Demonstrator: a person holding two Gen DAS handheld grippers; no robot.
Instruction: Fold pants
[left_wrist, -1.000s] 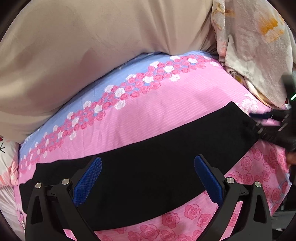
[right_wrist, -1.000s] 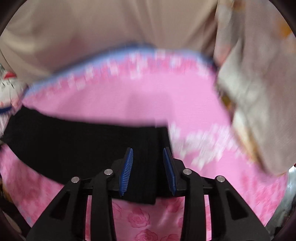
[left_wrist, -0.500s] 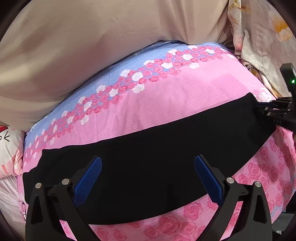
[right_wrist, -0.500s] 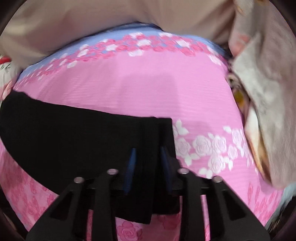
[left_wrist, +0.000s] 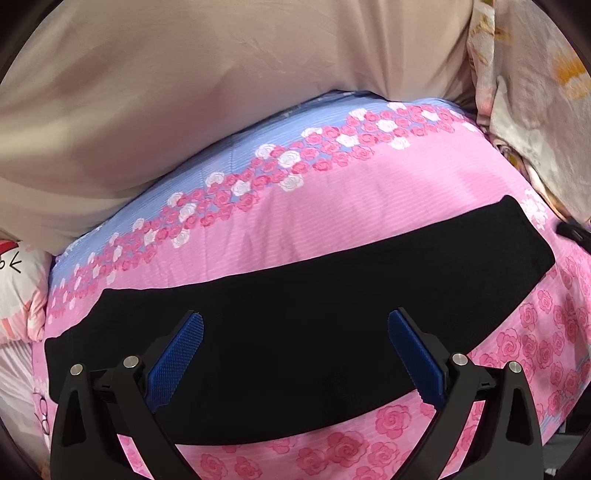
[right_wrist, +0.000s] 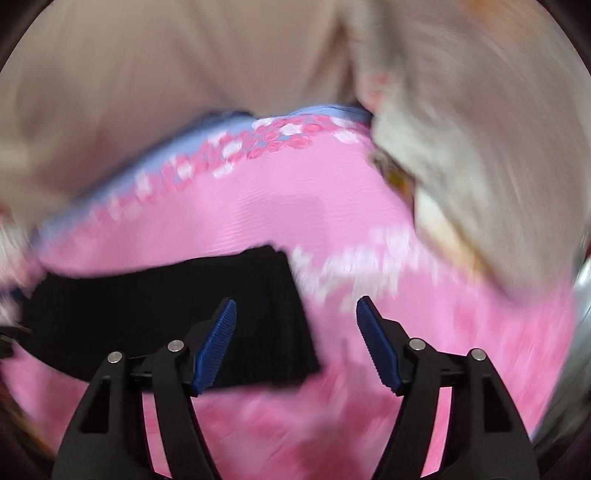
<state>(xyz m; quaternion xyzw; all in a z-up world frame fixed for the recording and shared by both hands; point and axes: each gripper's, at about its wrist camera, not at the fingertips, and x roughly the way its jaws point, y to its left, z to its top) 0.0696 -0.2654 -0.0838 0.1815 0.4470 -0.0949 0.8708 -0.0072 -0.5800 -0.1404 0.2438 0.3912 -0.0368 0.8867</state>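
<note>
A: Both grippers stand with their jaws apart and nothing between them. The left gripper (left_wrist: 295, 354) hovers over the middle of the pants (left_wrist: 295, 332), and the right gripper (right_wrist: 295, 332) hangs over the pants' right-hand end (right_wrist: 258, 317).

B: Where do the pants lie?

A: Flat on the pink rose-print bedspread (left_wrist: 351, 206), as one long black band running crosswise. A beige duvet (left_wrist: 184, 92) is heaped beyond the pants, and a pale floral cloth (left_wrist: 535, 110) sits beyond their right end.

B: Which step does that look like?

A: Judging by the narrow strip, the legs seem already laid one on the other, so the lengthwise fold looks done. What remains, probably, is folding the strip end over end. That calls for each gripper to drop to an end, pinch through all the layers at a corner, then carry one end across to the other without dragging the bedspread up with it.

B: Anything unclear?

A: Plenty. The right wrist view is smeared, so the edge of the pants there is soft. The cloth is so dark that seams, waistband and layer count cannot be made out, nor which end is the waist. A dark object (left_wrist: 574, 232) peeks in just past the pants' right end, cut off by the frame
</note>
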